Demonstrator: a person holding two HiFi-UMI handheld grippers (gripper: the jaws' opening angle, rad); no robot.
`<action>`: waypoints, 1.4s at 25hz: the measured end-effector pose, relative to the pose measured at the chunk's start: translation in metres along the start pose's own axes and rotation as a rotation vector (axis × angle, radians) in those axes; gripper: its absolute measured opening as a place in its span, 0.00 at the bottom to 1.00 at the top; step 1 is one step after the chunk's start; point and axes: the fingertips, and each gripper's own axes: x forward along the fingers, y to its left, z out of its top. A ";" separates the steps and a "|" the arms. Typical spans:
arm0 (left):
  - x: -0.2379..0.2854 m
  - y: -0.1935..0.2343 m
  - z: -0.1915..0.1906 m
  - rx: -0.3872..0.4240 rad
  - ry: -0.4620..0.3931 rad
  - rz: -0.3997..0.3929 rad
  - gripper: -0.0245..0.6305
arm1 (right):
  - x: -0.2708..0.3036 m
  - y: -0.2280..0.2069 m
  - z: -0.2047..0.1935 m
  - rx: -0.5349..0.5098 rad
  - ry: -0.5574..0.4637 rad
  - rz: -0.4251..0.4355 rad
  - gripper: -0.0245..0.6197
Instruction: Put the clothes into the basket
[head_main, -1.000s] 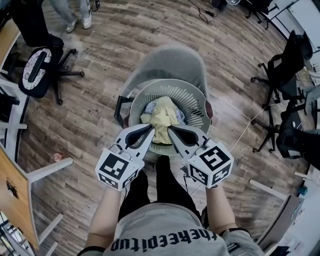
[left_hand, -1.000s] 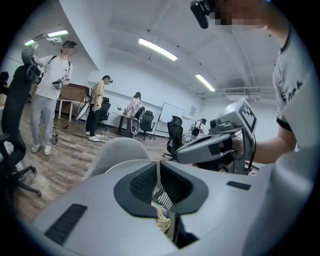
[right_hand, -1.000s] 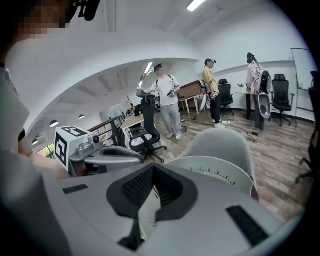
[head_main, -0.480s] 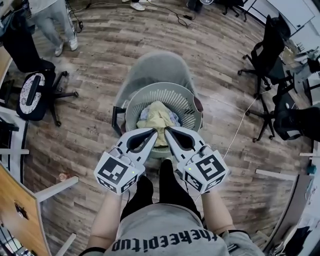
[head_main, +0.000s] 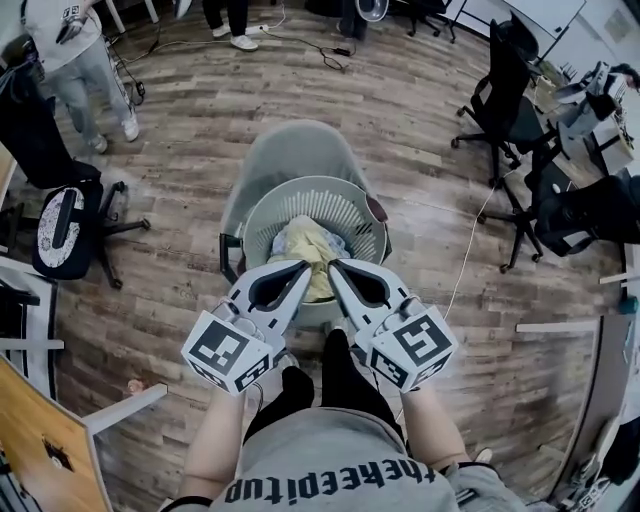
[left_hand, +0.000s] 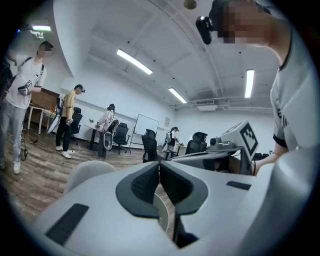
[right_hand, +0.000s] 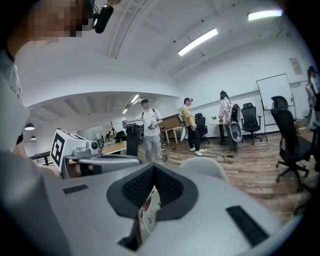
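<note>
**Head view — clothes in the basket, both claws clenched**

Looking down, I see the round grey basket sitting on a grey chair, right in front of the wearer's legs. The clothes lie in a heap inside it. A yellow piece is on top, and a bit of pale blue cloth peeks out beside it.

My left claw and right claw are side by side above the near rim of the basket. Their tips point in toward each other over the near edge of the heap. From up here I cannot tell if the tips touch the cloth.

In the left gripper view the dark pads are pressed together, clenched on nothing. In the right gripper view the two sides are pressed together too. A small white slip with dark marks shows in the slot behind them — I cannot tell what it is.

Around the chair is a wood floor. Black office chairs stand at the right, and a person stands at the top left.
</note>
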 end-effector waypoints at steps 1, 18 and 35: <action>-0.001 -0.002 0.002 0.002 -0.004 -0.008 0.06 | -0.002 0.002 0.001 0.002 -0.007 -0.003 0.05; -0.027 -0.040 0.027 0.065 -0.058 -0.079 0.06 | -0.040 0.039 0.022 -0.064 -0.091 -0.058 0.05; -0.058 -0.050 0.038 0.086 -0.100 -0.085 0.06 | -0.043 0.074 0.031 -0.104 -0.125 -0.049 0.05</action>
